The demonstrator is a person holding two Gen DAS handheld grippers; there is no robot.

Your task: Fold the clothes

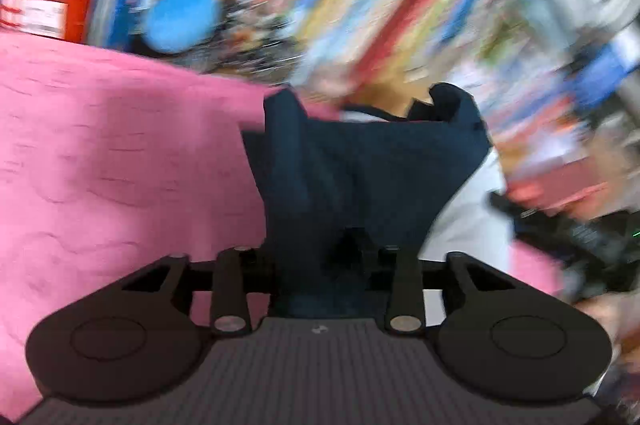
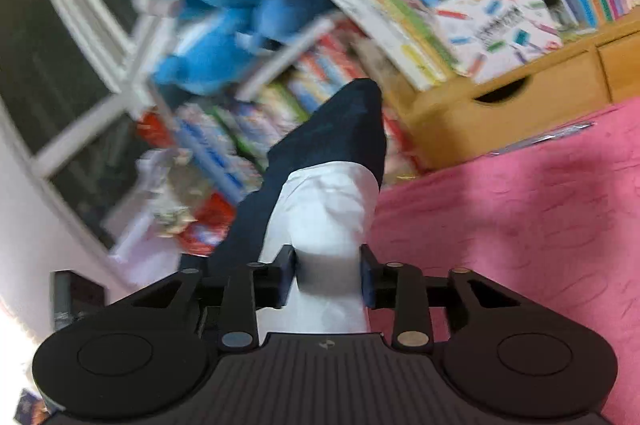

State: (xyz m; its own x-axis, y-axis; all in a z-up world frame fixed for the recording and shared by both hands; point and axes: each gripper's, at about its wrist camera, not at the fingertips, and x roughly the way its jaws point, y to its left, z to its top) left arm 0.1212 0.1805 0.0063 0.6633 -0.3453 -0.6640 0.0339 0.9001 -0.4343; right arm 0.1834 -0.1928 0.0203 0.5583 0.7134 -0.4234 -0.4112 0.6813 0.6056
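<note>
Right wrist: right tongs [image 2: 327, 275] clamped on navy-and-white garment [image 2: 328, 201]; left tongs [image 1: 320, 261] too. Lifted above pink bed [image 2: 520, 217]; next, probably lay flat.

- The navy garment [image 1: 360, 177] is covering the left gripper [image 1: 354, 257] fingertips entirely.
- Motion blur is smearing the books [image 1: 360, 5] behind.
- The right view's blue plush toys [image 2: 224, 21] are blurring; the pink blanket [image 2: 520, 225] is running off-frame.

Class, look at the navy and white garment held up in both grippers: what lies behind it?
Behind the navy and white garment stand blurred shelves of books and blue plush toys. What the cloth itself covers cannot be seen.
</note>
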